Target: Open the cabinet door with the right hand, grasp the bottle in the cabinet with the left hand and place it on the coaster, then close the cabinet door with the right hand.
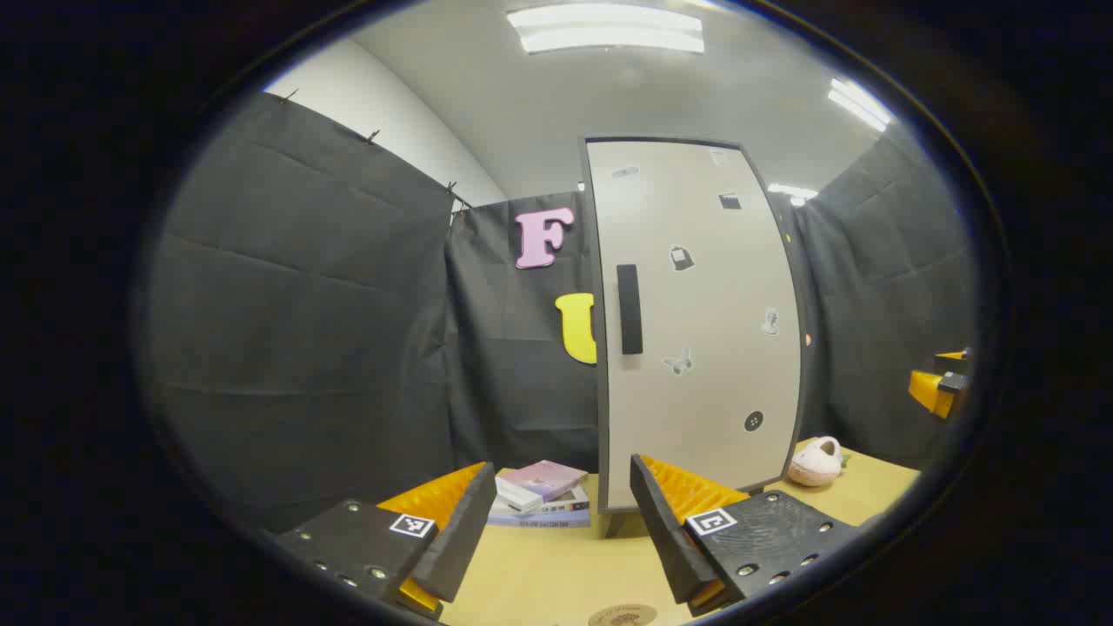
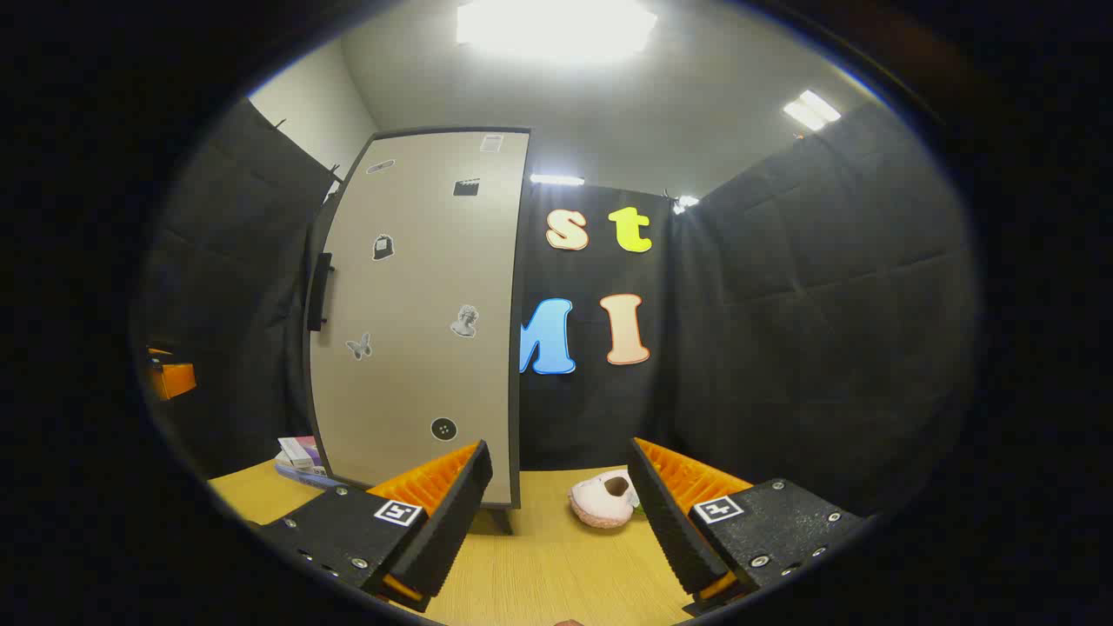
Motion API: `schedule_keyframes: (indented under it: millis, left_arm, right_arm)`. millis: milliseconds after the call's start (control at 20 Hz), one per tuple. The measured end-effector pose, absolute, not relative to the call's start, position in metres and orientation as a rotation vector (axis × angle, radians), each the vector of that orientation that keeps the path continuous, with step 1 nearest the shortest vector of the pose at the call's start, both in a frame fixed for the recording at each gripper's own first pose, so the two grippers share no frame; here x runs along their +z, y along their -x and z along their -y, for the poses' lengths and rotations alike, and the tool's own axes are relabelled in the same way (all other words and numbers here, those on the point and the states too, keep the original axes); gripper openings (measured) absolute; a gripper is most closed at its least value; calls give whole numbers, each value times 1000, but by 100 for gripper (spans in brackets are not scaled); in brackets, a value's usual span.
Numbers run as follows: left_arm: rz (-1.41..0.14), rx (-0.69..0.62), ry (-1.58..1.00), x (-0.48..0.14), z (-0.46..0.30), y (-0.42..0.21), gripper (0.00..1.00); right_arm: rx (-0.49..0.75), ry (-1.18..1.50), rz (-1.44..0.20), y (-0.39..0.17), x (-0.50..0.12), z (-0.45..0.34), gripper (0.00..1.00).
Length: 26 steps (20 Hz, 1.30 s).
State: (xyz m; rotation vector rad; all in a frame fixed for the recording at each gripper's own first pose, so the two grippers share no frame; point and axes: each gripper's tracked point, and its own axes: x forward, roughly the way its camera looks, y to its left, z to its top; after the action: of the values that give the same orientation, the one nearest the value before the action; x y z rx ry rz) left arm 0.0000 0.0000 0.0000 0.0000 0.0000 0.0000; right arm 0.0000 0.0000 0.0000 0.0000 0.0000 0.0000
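On table, cabinet [image 1: 696,322]: door [image 2: 417,313] seen shut, bottle hidden from sight.
Coaster [image 1: 623,616]: seen at table's near edge.
Left gripper [image 1: 556,522]: fingers held apart, empty.
Right gripper [image 2: 561,513]: fingers held apart, empty.

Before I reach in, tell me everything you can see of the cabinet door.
The cabinet door is tall, flat and pale beige with a dark edge, and looks shut. A black vertical bar handle sits near its left edge at mid height. Small stickers dot the panel, with a round black one low down. It stands upright on the wooden table. Nothing touches it.
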Motion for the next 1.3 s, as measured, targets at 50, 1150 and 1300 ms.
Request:
schedule_keyframes:
  millis: [50, 1150, 1300]
  left_arm:
    - [1, 2, 1, 0, 0, -1, 92]
    - [-5, 53, -10, -3, -28, 8, 89]
    - [2, 92, -24, -1, -49, 18, 89]
  right_arm:
    - [2, 2, -3, 1, -1, -2, 97]
    - [66, -48, 10, -20, 14, -45, 97]
    - [114, -69, 25, -36, 28, -73, 97]
